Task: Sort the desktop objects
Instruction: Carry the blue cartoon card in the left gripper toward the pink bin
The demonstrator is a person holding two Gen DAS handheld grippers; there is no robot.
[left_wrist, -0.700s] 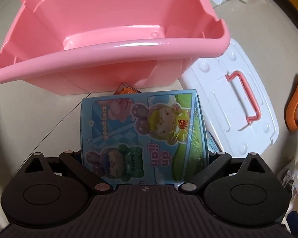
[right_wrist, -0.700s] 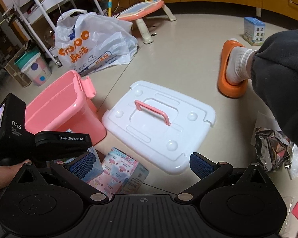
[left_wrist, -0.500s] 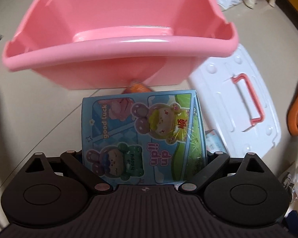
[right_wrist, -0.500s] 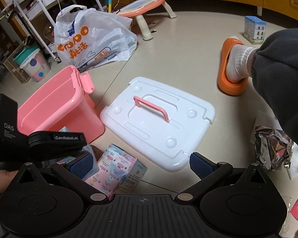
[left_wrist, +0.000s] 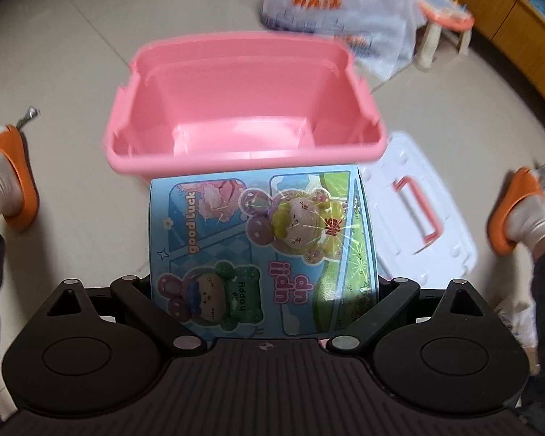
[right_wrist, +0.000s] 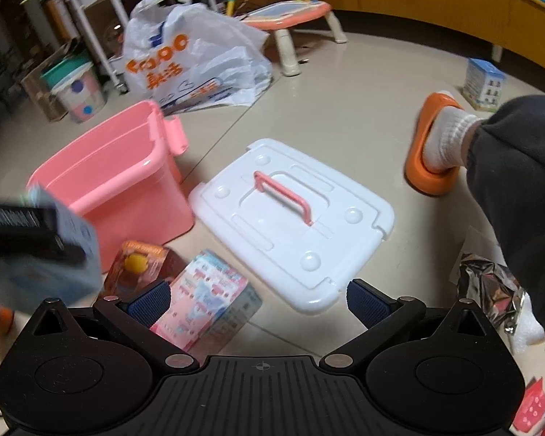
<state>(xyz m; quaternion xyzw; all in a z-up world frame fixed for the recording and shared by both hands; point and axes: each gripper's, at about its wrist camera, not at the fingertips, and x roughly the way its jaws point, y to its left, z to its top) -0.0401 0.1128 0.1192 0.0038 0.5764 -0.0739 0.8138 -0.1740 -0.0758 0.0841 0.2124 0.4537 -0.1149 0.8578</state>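
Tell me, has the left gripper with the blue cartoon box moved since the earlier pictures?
Yes. The left gripper has risen with the blue box: the left wrist view now looks down into the pink bin, whose rim previously loomed above the box.

A home's living room: beige tiled floor, child's drawing table, shopping bag, wooden cabinets, slippered foot.

Left gripper has lifted the blue cartoon box higher, above the near rim of the pink bin, uncovering an orange box on the floor.
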